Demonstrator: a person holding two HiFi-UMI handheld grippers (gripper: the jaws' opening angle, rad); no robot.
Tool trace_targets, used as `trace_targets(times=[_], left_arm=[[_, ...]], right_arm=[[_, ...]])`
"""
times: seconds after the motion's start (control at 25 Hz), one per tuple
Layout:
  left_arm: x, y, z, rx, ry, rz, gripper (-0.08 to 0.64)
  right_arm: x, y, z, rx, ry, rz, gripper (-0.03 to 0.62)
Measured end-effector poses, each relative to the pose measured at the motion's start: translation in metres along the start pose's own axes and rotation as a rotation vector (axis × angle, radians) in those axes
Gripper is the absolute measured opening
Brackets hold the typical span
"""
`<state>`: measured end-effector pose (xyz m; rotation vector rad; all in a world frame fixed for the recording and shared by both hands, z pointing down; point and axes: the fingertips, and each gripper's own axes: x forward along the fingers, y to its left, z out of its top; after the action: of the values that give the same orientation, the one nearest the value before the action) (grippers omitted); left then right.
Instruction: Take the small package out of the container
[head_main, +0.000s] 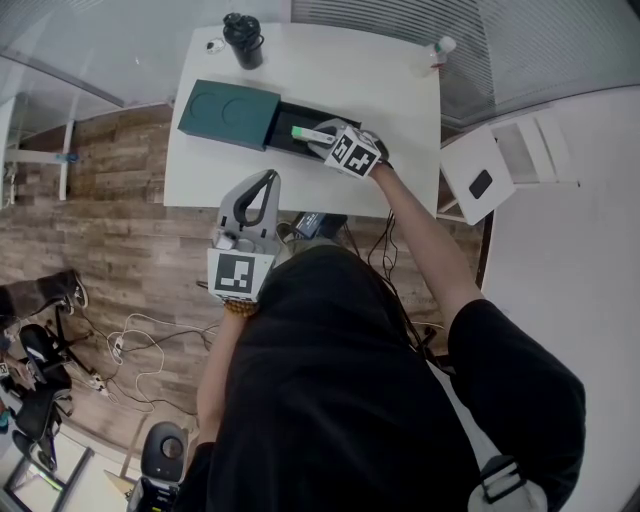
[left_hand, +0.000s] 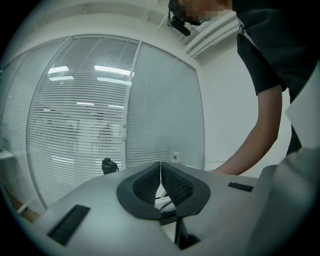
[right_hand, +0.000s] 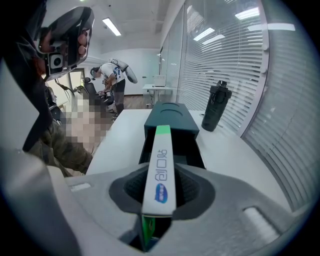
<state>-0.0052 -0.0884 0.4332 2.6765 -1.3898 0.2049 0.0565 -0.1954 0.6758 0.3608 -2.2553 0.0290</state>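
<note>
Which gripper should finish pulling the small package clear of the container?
Right. The right gripper is shut on the small package, over the open container. The left gripper is shut, empty, at the table's near edge, away from the container.

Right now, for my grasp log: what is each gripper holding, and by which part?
The right gripper clamps the small package near its logo end; left gripper, shut, holds nothing.

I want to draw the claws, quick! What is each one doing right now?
Left gripper: closed, empty.
Right gripper: closed on the small package.
</note>
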Motion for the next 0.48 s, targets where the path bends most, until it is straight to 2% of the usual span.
trace_targets(times=[0.48], left_arm=[[-0.0021, -0.0003, -0.0010, 0.003, -0.002, -0.004, 0.008]], right_arm=[[-0.0065, 0.0052, 0.0068, 0.008, -0.025, -0.029, 0.093]])
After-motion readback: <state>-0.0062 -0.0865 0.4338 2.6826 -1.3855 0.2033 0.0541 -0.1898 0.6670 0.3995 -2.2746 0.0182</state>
